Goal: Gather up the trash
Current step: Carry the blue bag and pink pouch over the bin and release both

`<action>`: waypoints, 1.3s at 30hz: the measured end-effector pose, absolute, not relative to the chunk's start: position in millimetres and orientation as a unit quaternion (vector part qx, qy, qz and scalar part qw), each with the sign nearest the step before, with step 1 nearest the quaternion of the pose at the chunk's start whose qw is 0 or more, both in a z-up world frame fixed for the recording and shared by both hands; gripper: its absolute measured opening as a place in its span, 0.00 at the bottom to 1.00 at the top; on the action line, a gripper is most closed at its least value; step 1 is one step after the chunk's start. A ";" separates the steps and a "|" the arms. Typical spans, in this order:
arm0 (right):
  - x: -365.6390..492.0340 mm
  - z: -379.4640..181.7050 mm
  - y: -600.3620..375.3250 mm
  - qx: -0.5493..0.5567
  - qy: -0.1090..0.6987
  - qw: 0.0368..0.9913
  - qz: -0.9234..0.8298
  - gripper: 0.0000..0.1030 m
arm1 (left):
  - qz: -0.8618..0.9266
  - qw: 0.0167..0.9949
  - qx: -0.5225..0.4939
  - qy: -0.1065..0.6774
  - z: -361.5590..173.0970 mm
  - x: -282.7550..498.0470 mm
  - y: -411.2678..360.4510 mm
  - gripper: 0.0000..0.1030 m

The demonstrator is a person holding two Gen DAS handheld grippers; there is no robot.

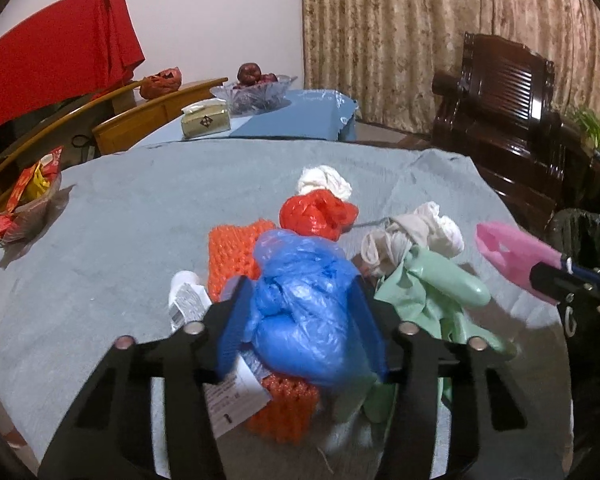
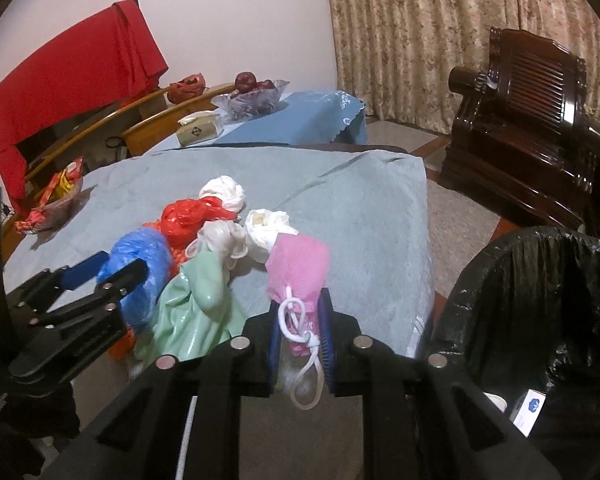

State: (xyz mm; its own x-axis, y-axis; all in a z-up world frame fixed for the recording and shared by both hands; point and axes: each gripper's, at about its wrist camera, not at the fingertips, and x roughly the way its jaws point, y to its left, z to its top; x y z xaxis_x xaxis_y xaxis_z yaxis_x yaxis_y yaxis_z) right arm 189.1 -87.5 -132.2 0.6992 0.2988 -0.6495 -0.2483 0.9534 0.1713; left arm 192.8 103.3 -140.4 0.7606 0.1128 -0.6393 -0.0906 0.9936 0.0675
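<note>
Right gripper is clamped tight on a pink face mask with white ear loops, its two blue pads pinching the lower part of the mask while the pink sheet stands up above them and the white loops hang knotted down between the black fingers. Just to its right sits a bin lined with a black plastic bag, with a small white box lying inside. Left gripper straddles a crumpled blue plastic bag, one blue pad on each side of it and close against it; whether the pads already press it I cannot tell. That blue bag lies on a pile of rubbish on the tabletop covered by a grey-blue cloth: beneath and beside it an orange foam net sleeve, a small white bottle with a printed label, and a white paper tag. Right of the blue bag lies a pale green rubber glove, with a beige knotted glove and a white wad of plastic just behind it. Farther back are a crumpled red plastic bag and a second white knotted bag. At the cloth's left edge stands a dish of red and yellow wrappers. Beyond, on a blue-covered surface, are a tissue box and a glass bowl of dark red fruit.
</note>
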 end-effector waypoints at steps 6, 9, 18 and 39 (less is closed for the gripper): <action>186.4 -129.0 -86.8 0.039 0.356 0.921 0.155 0.17 | 0.051 0.943 0.029 0.326 -135.2 187.8 99.0 0.16; 183.7 -124.4 -85.0 0.037 0.351 0.922 0.158 0.17 | 0.049 0.947 0.024 0.318 -129.2 184.0 99.3 0.04; 174.8 -106.0 -85.7 0.039 0.331 0.928 0.167 0.17 | 0.042 0.957 0.009 0.289 -102.4 168.7 99.2 0.03; 143.2 -57.3 -139.0 0.057 0.277 0.950 0.135 0.17 | -0.020 0.970 0.005 0.241 -45.7 147.9 40.6 0.03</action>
State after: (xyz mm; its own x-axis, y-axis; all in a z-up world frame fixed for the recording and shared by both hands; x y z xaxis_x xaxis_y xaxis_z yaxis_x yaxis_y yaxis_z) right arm 143.2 -139.0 -57.3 0.8098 0.2886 -0.5108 -0.2253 0.9569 0.1834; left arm 147.9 40.6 -45.7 0.8830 -0.0367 -0.4679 0.0414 0.9991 -0.0001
